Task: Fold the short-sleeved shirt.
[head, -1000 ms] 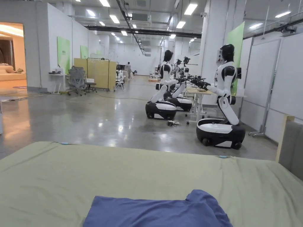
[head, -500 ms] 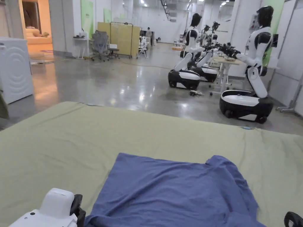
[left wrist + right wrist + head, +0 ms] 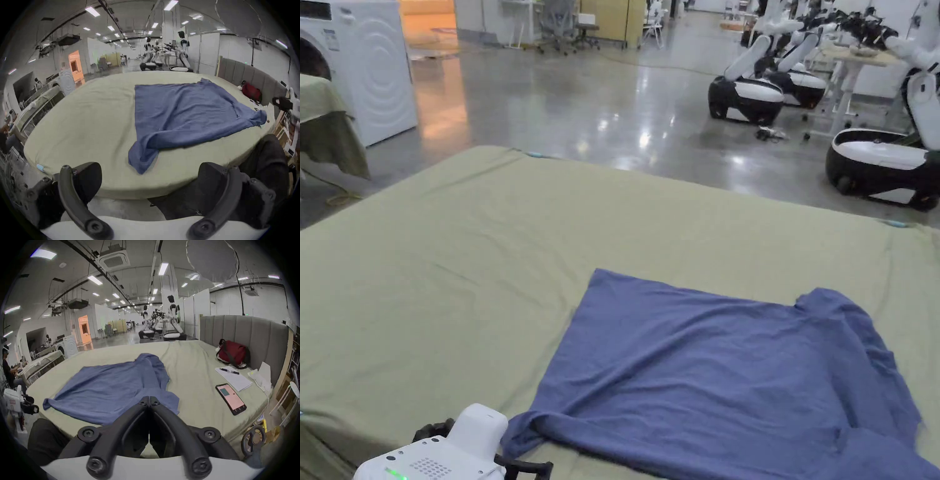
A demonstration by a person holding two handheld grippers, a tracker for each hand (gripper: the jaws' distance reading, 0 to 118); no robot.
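The left hand-held gripper (image 3: 149,180) sits at the near edge of the bed, and its two curved black jaws stand wide apart with nothing between them. The right hand-held gripper (image 3: 149,400) has its two black jaws pressed together at the tips, just at the near edge of the shirt; I cannot tell if any cloth is pinched in there. The short-sleeved shirt (image 3: 725,375) is blue and soft, and it lies spread out on the near part of the bed, a bit to the right. It has many small wrinkles. Its far edge is straight and flat, one sleeve (image 3: 142,160) near the left gripper is bunched into a thick fold, and the right side is rumpled in a heap (image 3: 155,365). The bed (image 3: 456,262) has a smooth pale green sheet with a few long creases. At its right side stands a grey padded headboard (image 3: 243,334) with upright stripes. Near that lie a dark red bag (image 3: 232,353), a white notepad (image 3: 233,378) with a pen (image 3: 228,371) on it, and a flat black phone (image 3: 230,398) with a lit pink screen. On the shiny grey floor, far off, stand white and black robots (image 3: 881,156) on round bases. A white washing machine (image 3: 369,69) stands far left. No words can be read anywhere.
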